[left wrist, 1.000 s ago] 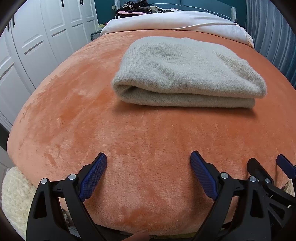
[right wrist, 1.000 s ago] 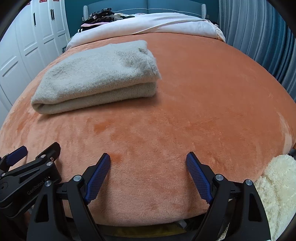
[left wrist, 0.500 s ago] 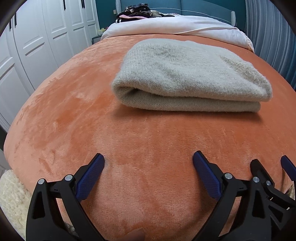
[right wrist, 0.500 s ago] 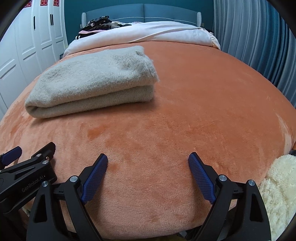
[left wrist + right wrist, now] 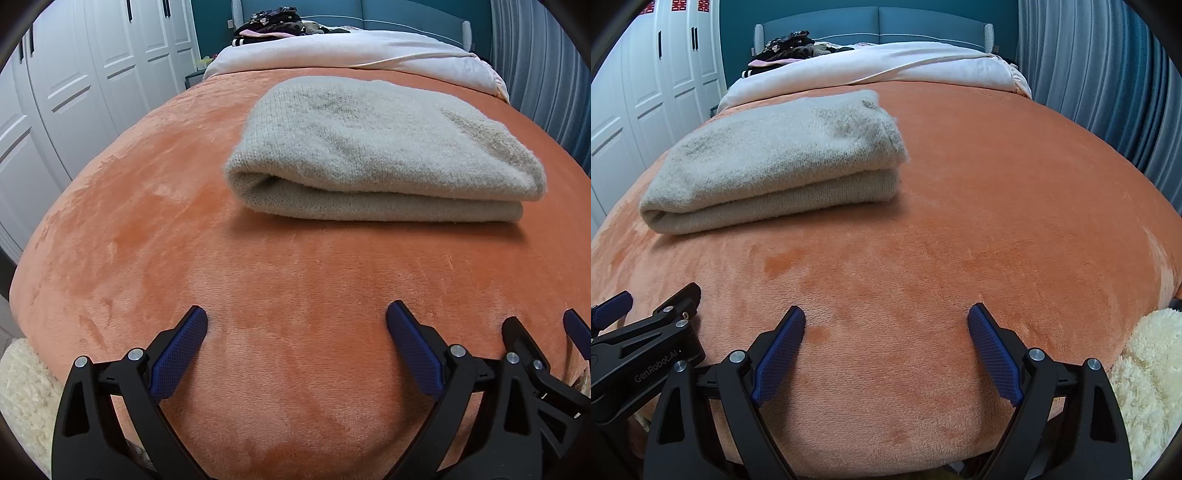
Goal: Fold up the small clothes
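On the orange blanket (image 5: 147, 229) lies your folded grey knit garment (image 5: 384, 147), a flat bundle with its rounded fold facing your grippers and its layers stacked one on top of the other. Use that garment as your landmark.

Your left gripper (image 5: 295, 339) sits on the near side of the garment, well apart from it, with bare blanket between. Its jaws are spread wide and grip nothing; both blue pads (image 5: 177, 358) hover over or near the plush, and whether they touch it cannot be told. From this view the garment lies ahead and slightly to the right of the gap between the jaws.

Your right gripper (image 5: 886, 332) is also on the near side of the garment, well apart, jaws spread wide and empty. Here the garment (image 5: 775, 158) lies ahead and off to the left of the jaws, its right end short of the gap's centre line. You can see part of the left gripper's black frame at the lower left of this view, beside your right gripper.

Beyond the garment, at the far end, a white duvet (image 5: 886, 66) is bunched across the bed, with a pile of dark clothes (image 5: 790, 46) behind it against the teal headboard (image 5: 879, 22). Left of the garment stand white wardrobe doors (image 5: 74, 92); right of it, blue curtains (image 5: 1108, 74). A cream fluffy rug (image 5: 1152, 387) shows below the blanket's near edge.
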A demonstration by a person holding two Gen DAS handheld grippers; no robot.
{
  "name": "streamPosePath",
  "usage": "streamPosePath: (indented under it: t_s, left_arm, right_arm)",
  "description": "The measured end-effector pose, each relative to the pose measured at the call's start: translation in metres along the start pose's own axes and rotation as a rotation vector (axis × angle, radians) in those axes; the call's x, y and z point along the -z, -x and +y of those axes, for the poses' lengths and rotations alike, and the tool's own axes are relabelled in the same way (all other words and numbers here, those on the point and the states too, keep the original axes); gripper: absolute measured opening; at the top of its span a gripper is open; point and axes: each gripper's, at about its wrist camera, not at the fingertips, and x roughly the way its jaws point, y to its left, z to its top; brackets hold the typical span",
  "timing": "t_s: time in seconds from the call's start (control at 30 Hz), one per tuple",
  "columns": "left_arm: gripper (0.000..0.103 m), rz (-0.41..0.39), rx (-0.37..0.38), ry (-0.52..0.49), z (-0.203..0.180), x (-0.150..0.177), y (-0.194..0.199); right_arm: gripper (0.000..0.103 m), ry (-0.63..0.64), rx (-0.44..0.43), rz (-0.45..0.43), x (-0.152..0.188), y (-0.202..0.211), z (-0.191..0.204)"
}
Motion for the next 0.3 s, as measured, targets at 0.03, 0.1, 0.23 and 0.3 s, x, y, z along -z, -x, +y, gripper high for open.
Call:
streamPosePath:
  t_s: [0.03, 0.1, 0.23, 0.3]
  left_arm:
    - [0.095, 0.001, 0.000, 0.000, 0.0000, 0.0001, 0.0000]
    - [0.095, 0.000, 0.000, 0.002, 0.0000, 0.0001, 0.0000]
    - [0.096, -0.002, 0.001, 0.001, 0.0005, 0.0017, -0.0005]
    - [0.096, -0.006, -0.001, -0.003, 0.0002, 0.0030, -0.0004]
  right_arm:
    - [0.088, 0.000, 0.000, 0.001, -0.0003, -0.0001, -0.0003]
    - [0.088, -0.001, -0.001, 0.001, 0.0000, -0.0005, -0.0004]
    - [0.088, 0.000, -0.001, 0.000, 0.0007, -0.0011, -0.0012]
    - [0.088, 0.000, -0.002, 0.000, 0.0008, -0.0017, -0.0018]
